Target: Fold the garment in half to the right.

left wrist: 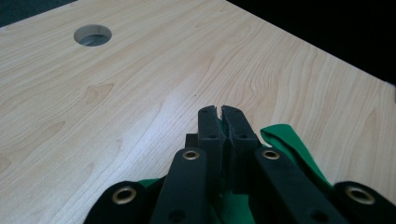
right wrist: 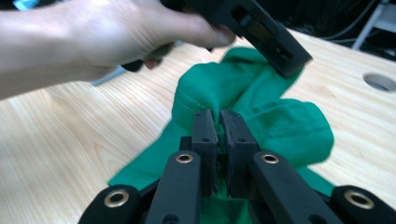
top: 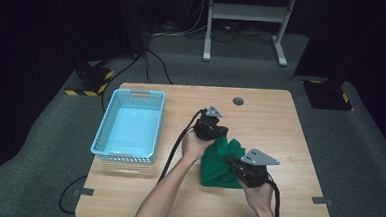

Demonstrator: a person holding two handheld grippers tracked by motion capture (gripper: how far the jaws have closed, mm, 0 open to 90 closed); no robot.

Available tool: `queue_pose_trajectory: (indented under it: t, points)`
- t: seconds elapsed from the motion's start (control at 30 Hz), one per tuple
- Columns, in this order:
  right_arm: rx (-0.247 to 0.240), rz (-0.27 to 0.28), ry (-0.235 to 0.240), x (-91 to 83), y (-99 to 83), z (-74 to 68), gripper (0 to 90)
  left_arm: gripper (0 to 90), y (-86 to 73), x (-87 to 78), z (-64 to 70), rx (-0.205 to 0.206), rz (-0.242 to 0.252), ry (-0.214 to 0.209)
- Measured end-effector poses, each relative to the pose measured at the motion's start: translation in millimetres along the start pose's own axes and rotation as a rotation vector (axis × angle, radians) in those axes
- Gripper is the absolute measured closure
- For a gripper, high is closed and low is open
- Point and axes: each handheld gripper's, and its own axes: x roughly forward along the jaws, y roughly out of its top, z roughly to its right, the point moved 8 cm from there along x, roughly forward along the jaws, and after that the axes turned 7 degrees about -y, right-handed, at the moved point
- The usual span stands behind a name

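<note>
High view: a green cloth [top: 221, 162] lies bunched on the wooden surface [top: 126, 195], right of centre and toward the near edge. The left gripper [top: 219, 132] sits at the cloth's far edge, held by the person's left hand [top: 194, 144]. The right gripper [top: 231, 163] sits on the cloth's near right part, held by the right hand [top: 259, 194]. A light blue basket [top: 130, 126] stands on the left part of the surface, well apart from the cloth. A round hole [top: 238, 101] is cut in the surface near its far edge.

Left gripper view: the fingers [left wrist: 209, 128] are pressed together at the tips, with green cloth [left wrist: 289, 142] showing beneath and to the right of them. Whether cloth is pinched between them cannot be told. The bare surface [left wrist: 140, 93] extends beyond, with the hole [left wrist: 92, 35] at far left.

Right gripper view: the fingers [right wrist: 204, 130] are closed on a raised fold of the cloth [right wrist: 280, 126], whose stitched hem runs just above the tips. The left hand [right wrist: 107, 32] and its gripper [right wrist: 285, 58] hover over the far part of the cloth.
</note>
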Motion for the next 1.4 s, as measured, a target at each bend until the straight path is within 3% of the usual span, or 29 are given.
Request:
queue_pose_trajectory:
  t: [0.13, 0.53, 0.77, 1.4]
  points:
    - [0.012, -0.027, -0.027, -0.5, -16.2, 9.8, 85.5, 86.4, 1.0, 11.8, 6.5, 0.027, -0.014, 0.002]
    - [0.026, -0.089, -0.097, -5.1, -49.0, 32.8, 85.4, 86.3, -13.0, 41.5, 12.1, 0.021, -0.048, -0.008]
    - [0.021, -0.117, -0.121, -2.0, -63.2, 39.0, 85.2, 86.2, -18.6, 56.3, 14.6, 0.021, -0.058, 0.007]
    - [0.060, -0.168, -0.133, 2.9, -86.2, 51.6, 84.5, 84.8, -34.9, 78.2, 16.0, 0.041, -0.075, 0.023]
